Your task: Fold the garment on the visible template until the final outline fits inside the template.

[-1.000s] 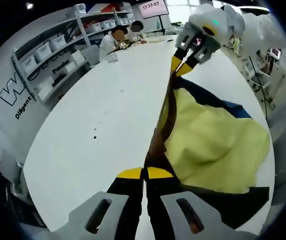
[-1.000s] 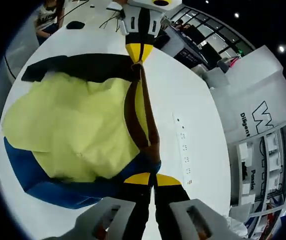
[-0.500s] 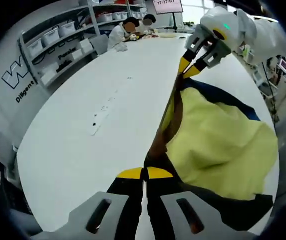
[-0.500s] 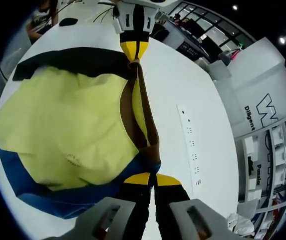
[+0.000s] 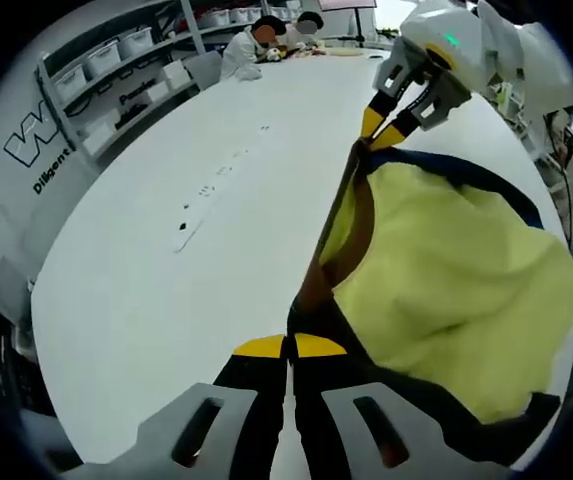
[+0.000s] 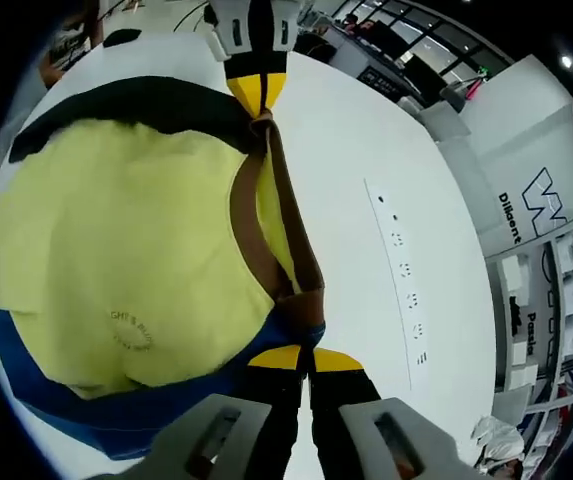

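1. Left gripper (image 5: 290, 346): the yellow-tipped jaws are pressed together, pinching the brown edge band of the yellow fabric garment with brown trim and blue-and-black panels (image 5: 446, 270).
2. Right gripper (image 6: 304, 357): the jaws are likewise clamped on the same brown band, at its opposite end.
3. The band (image 6: 284, 220) runs taut between the two grippers; the garment hangs from it over the white table (image 5: 166, 250), toward one table edge.
4. The right gripper view shows small printed lettering (image 6: 131, 328) on the yellow fabric and a blue panel (image 6: 56, 390) beneath it.
5. A row of small dark marks (image 6: 406, 285) lies on the bare table surface beside the garment.
6. The left gripper view shows grey shelving with white bins (image 5: 106, 70) and two people seated (image 5: 266, 35) at the far table end.
7. Whether a template lies under the garment cannot be told.
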`<state>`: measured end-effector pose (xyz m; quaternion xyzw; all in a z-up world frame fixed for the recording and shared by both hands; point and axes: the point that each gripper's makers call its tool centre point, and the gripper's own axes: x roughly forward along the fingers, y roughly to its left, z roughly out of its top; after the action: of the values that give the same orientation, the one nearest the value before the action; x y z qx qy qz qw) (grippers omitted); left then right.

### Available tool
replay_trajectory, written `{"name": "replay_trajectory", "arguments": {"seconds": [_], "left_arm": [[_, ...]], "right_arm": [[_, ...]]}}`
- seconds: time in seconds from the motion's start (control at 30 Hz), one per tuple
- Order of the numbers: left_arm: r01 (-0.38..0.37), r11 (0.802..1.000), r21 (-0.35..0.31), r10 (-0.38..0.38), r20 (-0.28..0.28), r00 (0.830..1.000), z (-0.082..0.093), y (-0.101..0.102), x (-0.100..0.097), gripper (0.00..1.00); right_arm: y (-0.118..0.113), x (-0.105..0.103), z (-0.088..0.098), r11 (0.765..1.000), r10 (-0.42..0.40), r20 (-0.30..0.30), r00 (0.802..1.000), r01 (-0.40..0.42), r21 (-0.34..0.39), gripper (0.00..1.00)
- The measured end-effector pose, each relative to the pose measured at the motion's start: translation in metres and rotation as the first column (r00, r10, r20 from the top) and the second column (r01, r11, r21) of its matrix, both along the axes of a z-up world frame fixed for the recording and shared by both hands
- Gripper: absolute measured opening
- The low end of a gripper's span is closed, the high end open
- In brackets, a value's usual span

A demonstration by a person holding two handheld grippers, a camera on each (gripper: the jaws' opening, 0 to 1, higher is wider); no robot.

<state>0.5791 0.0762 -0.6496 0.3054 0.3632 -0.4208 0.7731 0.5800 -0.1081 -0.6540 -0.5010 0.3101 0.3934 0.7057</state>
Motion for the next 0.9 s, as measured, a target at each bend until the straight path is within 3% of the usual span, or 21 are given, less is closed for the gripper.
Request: {"name": "replay_trajectory", "arguments": {"seconds": [0.27,0.37,0.57,0.9], "left_arm": [[-0.024,1.000,0.020,0.024,0.000,1.000,-0.008,0.010,0.005,0.00],[-0.017,0.999,0.034,0.017,0.001,1.000,-0.010,0.012,0.005,0.00],[-0.057,0.996,0.069,0.056,0.020,0.998,-0.007,0.030,0.007,0.00],[-0.110,0.994,-0.024,0.111,0.040,0.993,0.025,0.036,-0.001,0.00]], "right_arm": [[-0.003,0.008,-0.005,1.000,0.005,0.012,1.000,-0.005,-0.014,0.00],[-0.008,0.012,-0.006,0.999,-0.022,0.014,1.000,0.023,-0.023,0.12],[-0.015,0.011,0.004,0.999,-0.024,0.043,0.999,0.025,-0.023,0.11],[-0.030,-0.002,0.025,0.997,-0.073,0.070,0.995,0.073,0.006,0.12]]}}
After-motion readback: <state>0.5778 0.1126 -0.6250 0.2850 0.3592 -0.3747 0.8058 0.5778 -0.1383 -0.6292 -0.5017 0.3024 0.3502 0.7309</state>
